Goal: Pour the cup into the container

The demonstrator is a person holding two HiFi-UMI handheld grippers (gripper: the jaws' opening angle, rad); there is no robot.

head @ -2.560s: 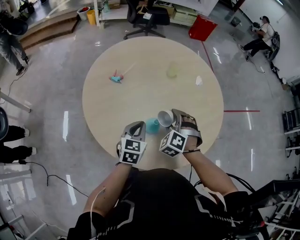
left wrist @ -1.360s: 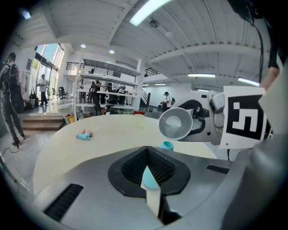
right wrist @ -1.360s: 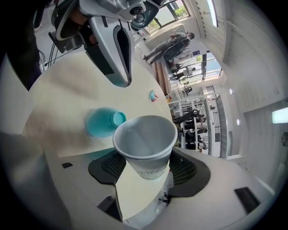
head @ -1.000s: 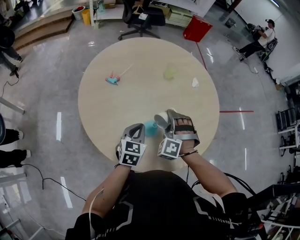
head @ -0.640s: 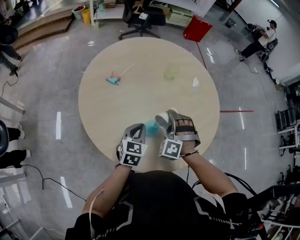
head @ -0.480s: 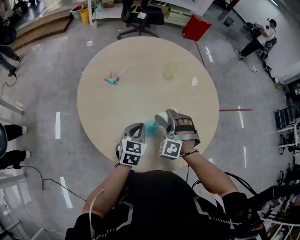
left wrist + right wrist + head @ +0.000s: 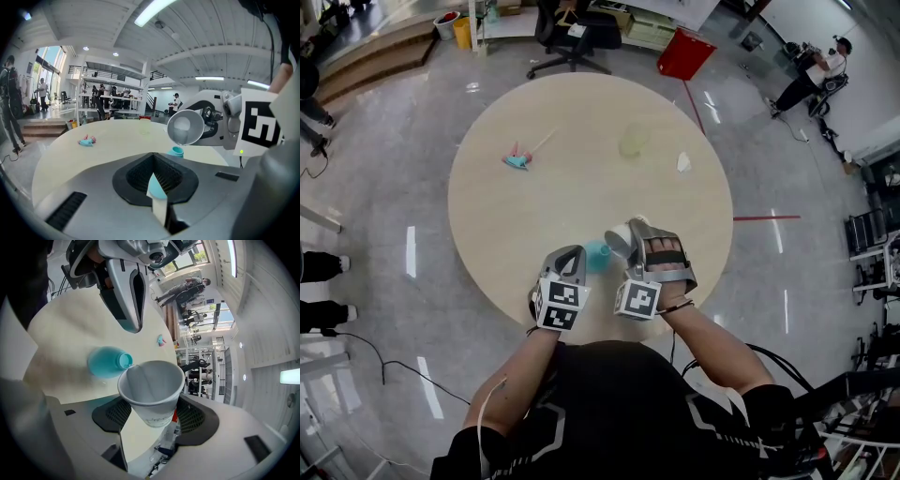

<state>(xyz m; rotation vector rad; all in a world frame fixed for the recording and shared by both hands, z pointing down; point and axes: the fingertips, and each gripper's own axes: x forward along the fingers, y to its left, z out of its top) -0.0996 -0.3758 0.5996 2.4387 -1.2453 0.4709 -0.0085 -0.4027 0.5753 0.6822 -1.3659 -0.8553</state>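
My right gripper (image 7: 630,236) is shut on a white paper cup (image 7: 619,238), gripping its lower body. The cup (image 7: 152,385) is tipped over, its mouth just above the narrow neck of a turquoise container (image 7: 107,362). That container (image 7: 596,255) stands on the round table (image 7: 534,216) near its front edge. Nothing shows inside the cup (image 7: 186,126), which hangs right above the container (image 7: 176,151). My left gripper (image 7: 571,256) is shut, just left of the container and apart from it. A turquoise sliver shows at its jaw seam (image 7: 157,185); what it is I cannot tell.
Farther back on the table lie a small pink and turquoise item (image 7: 516,157), a pale yellow-green thing (image 7: 632,142) and a small white scrap (image 7: 683,162). On the floor beyond stand a red bin (image 7: 680,54) and an office chair (image 7: 572,33). People stand around the hall.
Only the head camera has drifted a little. Both grippers, the tipped cup and the container keep their places.
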